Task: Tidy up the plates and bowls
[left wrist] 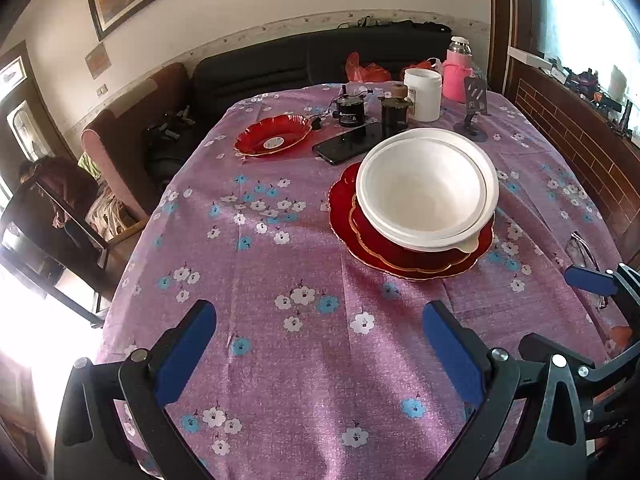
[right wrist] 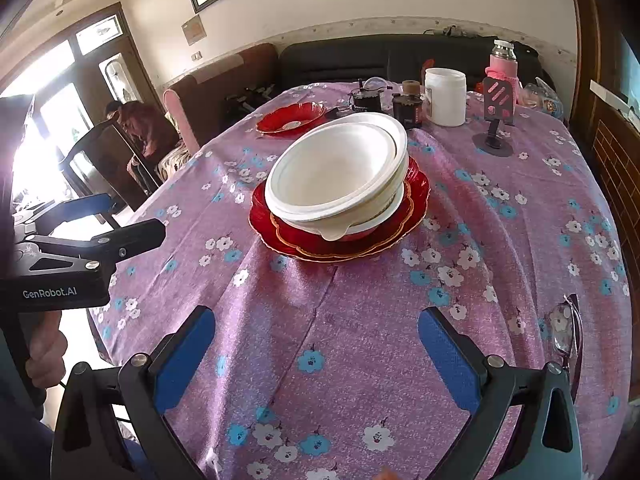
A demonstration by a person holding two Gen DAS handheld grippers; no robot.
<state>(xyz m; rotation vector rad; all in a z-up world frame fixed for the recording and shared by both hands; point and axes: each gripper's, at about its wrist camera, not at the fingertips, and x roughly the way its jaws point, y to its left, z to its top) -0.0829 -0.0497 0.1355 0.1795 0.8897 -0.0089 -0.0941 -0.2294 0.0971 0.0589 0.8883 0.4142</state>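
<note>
So the stack was sitting mid-table on the purple flowered tablecloth point(right wrist: 360, 360): two white bowls point(right wrist: 340, 168) nested one in the other, on top of a couple of red plates with gold rims point(right wrist: 416, 196). The upper bowl sat a bit crooked in the lower one, tilted rather than flush. A third red plate point(left wrist: 274, 136) was off by itself farther back, well apart from the stack and near the far-end clutter: a black phone point(left wrist: 348, 142) lying flat, a white jar point(left wrist: 423, 94), a pink thermos point(left wrist: 458, 70), and a little phone stand point(right wrist: 497, 116).

Both tongs were spread wide with nothing between the blue pads, only bare tablecloth. The right gripper point(right wrist: 316, 356) was hanging over the near edge of the table, pointing down at the cloth, with the bowl stack straight ahead of it but clearly apart, no contact at all. The left gripper point(left wrist: 320, 354) was in much the same pose beside it; from its camera the stack sat ahead and off to the right, again not touching. In the right wrist view you could see the left one from the side, over the table's left edge, with a hand point(right wrist: 46, 354) wrapped round its handle.

A pair of glasses point(right wrist: 566, 328) lay on the cloth just right of the right gripper. A person sat hunched in a chair off to the left, beside the table.
</note>
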